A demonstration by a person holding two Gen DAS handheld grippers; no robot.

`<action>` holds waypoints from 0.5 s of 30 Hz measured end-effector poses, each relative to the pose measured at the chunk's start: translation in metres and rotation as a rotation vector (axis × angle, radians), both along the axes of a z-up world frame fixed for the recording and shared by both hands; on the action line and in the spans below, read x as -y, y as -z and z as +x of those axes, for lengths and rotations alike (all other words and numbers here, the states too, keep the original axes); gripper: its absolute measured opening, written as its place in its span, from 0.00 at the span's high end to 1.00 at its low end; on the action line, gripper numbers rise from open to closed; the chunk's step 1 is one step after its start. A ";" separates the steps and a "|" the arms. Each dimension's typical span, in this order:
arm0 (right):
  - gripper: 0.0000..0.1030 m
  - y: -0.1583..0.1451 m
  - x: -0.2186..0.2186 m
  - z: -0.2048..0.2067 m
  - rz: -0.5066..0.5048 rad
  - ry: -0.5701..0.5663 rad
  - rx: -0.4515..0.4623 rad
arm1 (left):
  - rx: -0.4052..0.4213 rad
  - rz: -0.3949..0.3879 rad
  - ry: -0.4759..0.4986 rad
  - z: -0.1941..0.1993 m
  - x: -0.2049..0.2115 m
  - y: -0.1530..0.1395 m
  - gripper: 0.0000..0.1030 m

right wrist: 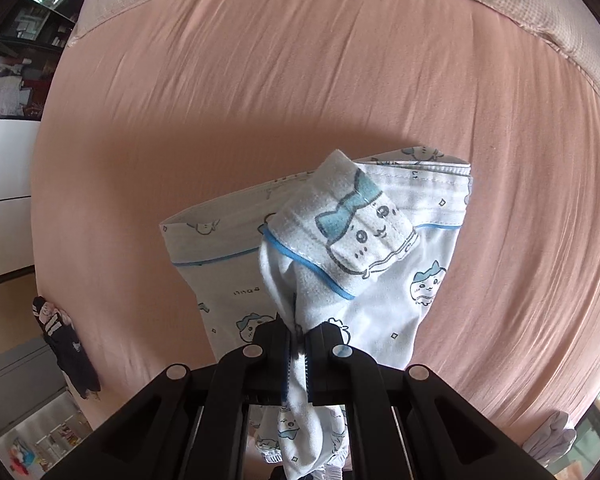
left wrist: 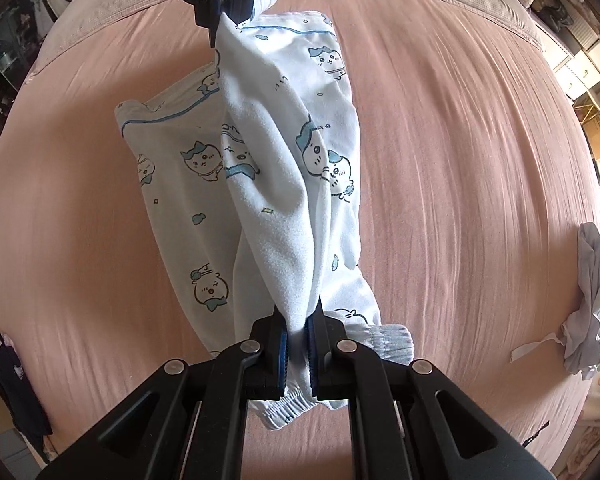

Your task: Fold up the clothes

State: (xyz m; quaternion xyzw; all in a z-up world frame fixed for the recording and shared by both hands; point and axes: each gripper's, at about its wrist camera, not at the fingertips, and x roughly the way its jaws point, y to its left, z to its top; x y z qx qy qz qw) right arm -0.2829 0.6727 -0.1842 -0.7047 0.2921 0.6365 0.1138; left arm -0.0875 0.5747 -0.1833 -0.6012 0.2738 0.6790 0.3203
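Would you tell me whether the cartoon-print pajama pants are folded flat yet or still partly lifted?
Partly lifted: the pajama pants are pinched by the left gripper and the right gripper, with a leg lying on the pink bed.

**Counts: garments, grippers, bed**

Three garments are showing: one pale printed pajama piece [left wrist: 284,168], one dark garment [left wrist: 8,384] lying at the bed's left edge, one crumpled grey-white garment [left wrist: 592,292] lying at the right edge. Two grippers are showing in the left wrist view: the left gripper [left wrist: 298,344] and the right gripper [left wrist: 224,4]. One pink bed sheet [left wrist: 460,160] is lying under everything. Cartoon prints on the pajama piece are running too many and too folded to count.
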 end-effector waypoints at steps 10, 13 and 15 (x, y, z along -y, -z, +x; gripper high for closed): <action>0.98 0.032 0.054 -0.035 0.031 -0.096 0.020 | 0.074 0.002 -0.060 -0.012 0.038 0.022 0.94; 0.98 0.040 0.068 -0.041 0.031 -0.118 0.027 | 0.088 -0.007 -0.063 -0.012 0.046 0.027 0.93; 0.98 0.045 0.076 -0.045 0.016 -0.120 0.021 | 0.105 -0.005 -0.086 -0.015 0.053 0.028 0.93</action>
